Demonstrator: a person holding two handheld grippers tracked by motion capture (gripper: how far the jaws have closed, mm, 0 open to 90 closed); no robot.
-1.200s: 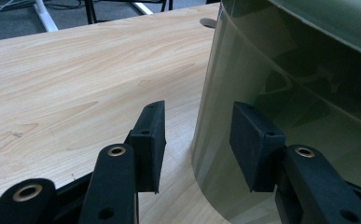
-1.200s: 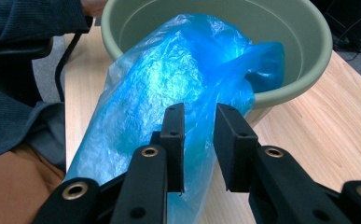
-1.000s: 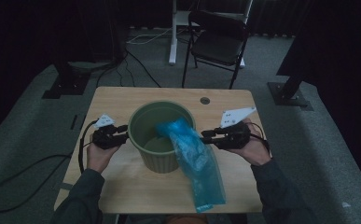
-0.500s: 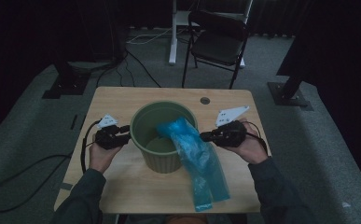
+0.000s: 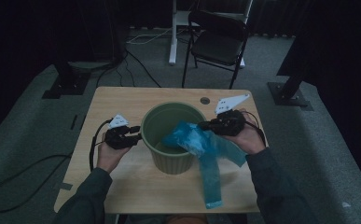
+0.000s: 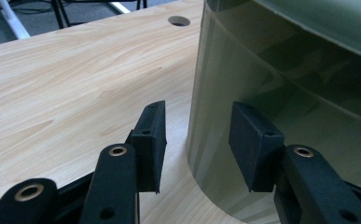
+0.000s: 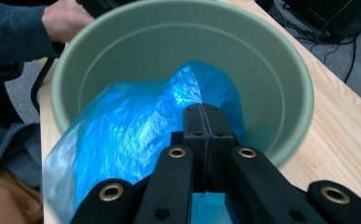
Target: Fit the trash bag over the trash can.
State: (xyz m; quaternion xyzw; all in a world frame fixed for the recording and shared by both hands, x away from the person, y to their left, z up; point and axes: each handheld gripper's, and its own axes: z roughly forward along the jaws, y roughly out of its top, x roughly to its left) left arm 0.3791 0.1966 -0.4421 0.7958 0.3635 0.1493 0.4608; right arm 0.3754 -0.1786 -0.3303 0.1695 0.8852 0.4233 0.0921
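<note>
A round green bin (image 5: 171,161) stands in the middle of the wooden table (image 5: 117,105). A blue plastic bag (image 5: 193,140) hangs over its right rim, with its top inside the bin and its tail trailing to the table's front edge. My right gripper (image 5: 202,125) is at that rim, shut on the bag's bunched top. In the right gripper view the jaws (image 7: 207,133) are pressed together against the bag (image 7: 122,135), above the bin (image 7: 288,74). My left gripper (image 5: 137,136) is open beside the bin's left wall. In the left gripper view it (image 6: 199,144) has the wall (image 6: 285,93) just ahead.
A cable hole (image 5: 204,100) lies in the table behind the bin; it (image 6: 178,20) is also in the left gripper view. A black folding chair (image 5: 218,42) and a white stand leg (image 5: 172,32) stand on the floor beyond the table. Cables run across the grey carpet.
My right gripper has shifted left to the bin's rim and shut on the bag, whose top is now bunched up at the jaws. My left gripper has edged right toward the bin's wall.
</note>
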